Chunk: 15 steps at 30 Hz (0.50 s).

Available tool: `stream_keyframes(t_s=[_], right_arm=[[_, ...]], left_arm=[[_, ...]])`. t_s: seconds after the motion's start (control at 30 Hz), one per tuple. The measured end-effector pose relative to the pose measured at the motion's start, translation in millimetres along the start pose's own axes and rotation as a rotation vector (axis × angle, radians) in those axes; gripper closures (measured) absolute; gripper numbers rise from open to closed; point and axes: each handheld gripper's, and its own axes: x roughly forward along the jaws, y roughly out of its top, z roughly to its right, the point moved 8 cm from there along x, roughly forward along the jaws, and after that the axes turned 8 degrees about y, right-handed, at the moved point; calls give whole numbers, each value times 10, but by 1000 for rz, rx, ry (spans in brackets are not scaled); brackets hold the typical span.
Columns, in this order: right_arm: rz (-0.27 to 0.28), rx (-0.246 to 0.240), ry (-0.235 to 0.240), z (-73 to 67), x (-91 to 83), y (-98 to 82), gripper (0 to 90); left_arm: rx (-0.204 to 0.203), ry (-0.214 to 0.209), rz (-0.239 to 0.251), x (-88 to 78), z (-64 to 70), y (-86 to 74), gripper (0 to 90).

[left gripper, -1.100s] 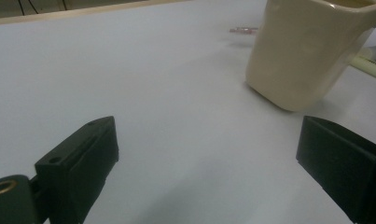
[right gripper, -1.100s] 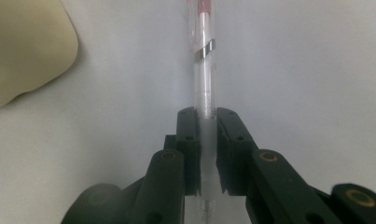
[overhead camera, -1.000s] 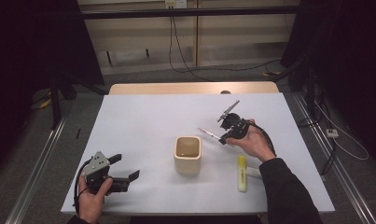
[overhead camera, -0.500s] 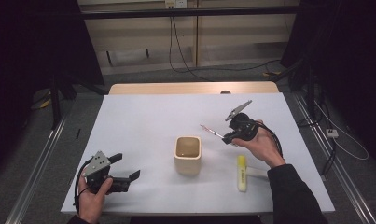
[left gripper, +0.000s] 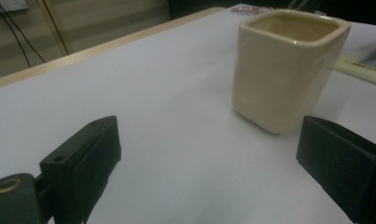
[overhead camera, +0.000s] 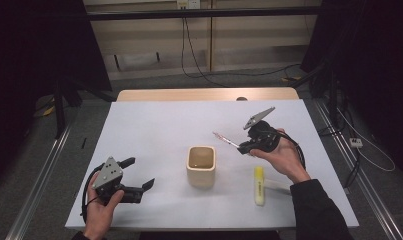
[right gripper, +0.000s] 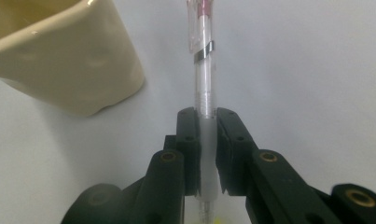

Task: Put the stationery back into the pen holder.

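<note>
The right gripper (overhead camera: pixel 239 146) is raised above the white counter (overhead camera: pixel 164 125), at about 2 o'clock from the cream cup (overhead camera: pixel 201 166). Its 2 fingers (right gripper: pixel 188 140) are clamped on a clear pen (right gripper: pixel 205 70) (red ink shows inside the barrel, with a metal clip near the far end), which sticks out straight ahead of them toward the cup. In the high view the pen (overhead camera: pixel 226 140) hangs level and off the counter, its free end pointing to 10 o'clock and stopping near the cup's rim without touching it.

A yellow highlighter (overhead camera: pixel 259 185) lies flat at 3 o'clock from the cup, close below the right hand (overhead camera: pixel 284 160).

The left gripper (overhead camera: pixel 139 175) sits at 8 o'clock from the cup, well apart from it. Its fingers (left gripper: pixel 83 163) stand wide apart with nothing between them, the cup (left gripper: pixel 288 70) ahead of them.
</note>
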Motion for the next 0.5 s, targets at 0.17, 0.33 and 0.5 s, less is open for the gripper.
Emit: stream_keyframes(t_s=[0.17,0.33,0.5], right_arm=[[15,-14,4,-55,-75,19,803],[16,-39,10,-143,-126,50,802],[41,-52,28,-249,-143,94,803]], left_arm=[[44,0,27,42,74,126,56],[80,-15,39,129,163,240,51],[118,-20,51,202,221,361,51]])
